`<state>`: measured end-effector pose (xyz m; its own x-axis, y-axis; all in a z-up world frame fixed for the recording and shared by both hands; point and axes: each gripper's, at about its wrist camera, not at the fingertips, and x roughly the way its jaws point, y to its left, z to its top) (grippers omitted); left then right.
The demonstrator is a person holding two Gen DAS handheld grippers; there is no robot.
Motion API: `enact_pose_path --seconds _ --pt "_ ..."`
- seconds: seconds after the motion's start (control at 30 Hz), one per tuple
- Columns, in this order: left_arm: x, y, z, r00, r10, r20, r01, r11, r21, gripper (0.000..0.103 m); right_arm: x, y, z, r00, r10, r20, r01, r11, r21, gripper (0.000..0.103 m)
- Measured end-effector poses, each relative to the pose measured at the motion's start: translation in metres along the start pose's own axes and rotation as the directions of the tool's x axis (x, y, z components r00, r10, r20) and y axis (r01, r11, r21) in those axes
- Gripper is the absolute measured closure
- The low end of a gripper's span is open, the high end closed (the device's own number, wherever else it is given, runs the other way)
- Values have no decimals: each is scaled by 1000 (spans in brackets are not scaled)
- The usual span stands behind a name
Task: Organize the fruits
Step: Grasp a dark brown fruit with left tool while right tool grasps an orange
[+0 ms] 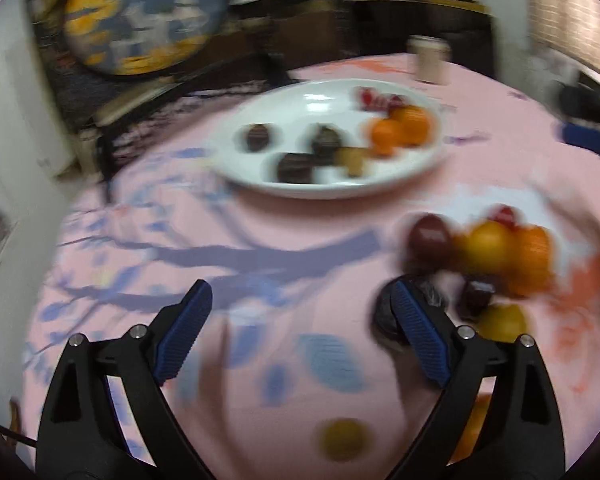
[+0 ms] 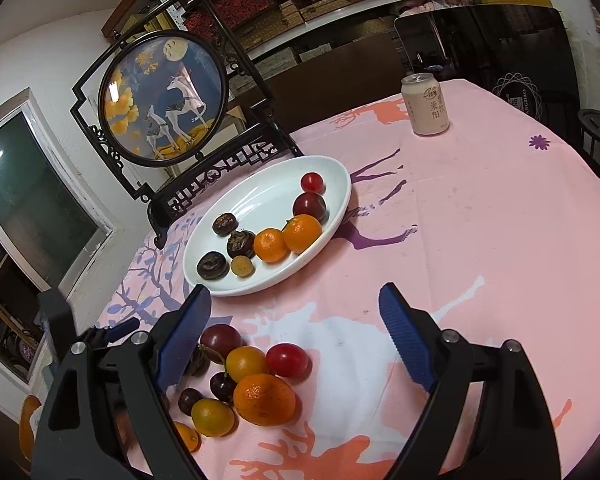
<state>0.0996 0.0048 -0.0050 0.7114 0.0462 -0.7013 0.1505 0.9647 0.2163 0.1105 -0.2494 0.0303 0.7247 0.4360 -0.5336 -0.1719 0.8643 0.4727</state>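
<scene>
My two wrist views look down low across the table; both share the white plate (image 1: 380, 190) (image 2: 340, 208).

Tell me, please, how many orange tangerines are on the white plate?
2: both sit side by side on the white plate, one tangerine left, the other tangerine right.

Round table with pink printed cloth (image 2: 480, 216). White plate (image 2: 260, 196) sits toward the far-left edge just in front of a framed deer screen (image 2: 164, 98) at that edge; drink can (image 2: 425, 104) upright near the far edge. Loose fruit pile (image 2: 244, 384) lies on the cloth toward the near-left edge, apart from the plate.
</scene>
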Motion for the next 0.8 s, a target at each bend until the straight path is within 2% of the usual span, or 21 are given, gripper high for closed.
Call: enact_pose_path --seconds 0.07,0.13,0.2,0.27,0.33,0.4,0.5,0.53,0.63,0.73,0.8 --pt "11 23 -1 999 0 -53 -5 995 -95 13 -1 1 0 1000 7 2 -7 1000 -3 17" --pt "10 32 -1 997 -61 -51 52 987 -154 14 -1 1 1 1000 8 3 -8 1000 -5 17" --pt "-5 21 1 993 -117 9 117 987 -113 14 0 0 1 1000 4 1 -4 1000 -4 17" --pt "-13 5 2 991 -131 35 132 990 -43 14 2 -1 1 1000 0 -5 0 1000 -2 17" --pt "-6 -14 2 994 -104 14 104 994 24 12 3 -1 0 1000 -1 -9 1 1000 -1 17" --pt "4 -23 2 995 -101 -16 102 994 49 11 3 0 0 1000 -2 -12 2 1000 -3 17" --pt "7 -28 3 999 -51 -4 51 995 91 11 3 -1 0 1000 -5 -11 5 1000 -2 17" --pt "7 -25 4 1000 -14 3 14 995 100 10 4 -1 0 1000 -5 -12 5 1000 -1 17" --pt "15 -2 3 999 12 -36 -11 999 33 10 4 0 -1 1000 3 -20 -3 1000 -3 17" --pt "16 4 3 998 -43 -51 42 999 -11 12 6 5 -2 999 9 -33 -9 1000 -25 17" --pt "14 -3 4 997 -67 -33 68 998 11 12 7 7 -3 999 13 -47 -15 999 -37 17"
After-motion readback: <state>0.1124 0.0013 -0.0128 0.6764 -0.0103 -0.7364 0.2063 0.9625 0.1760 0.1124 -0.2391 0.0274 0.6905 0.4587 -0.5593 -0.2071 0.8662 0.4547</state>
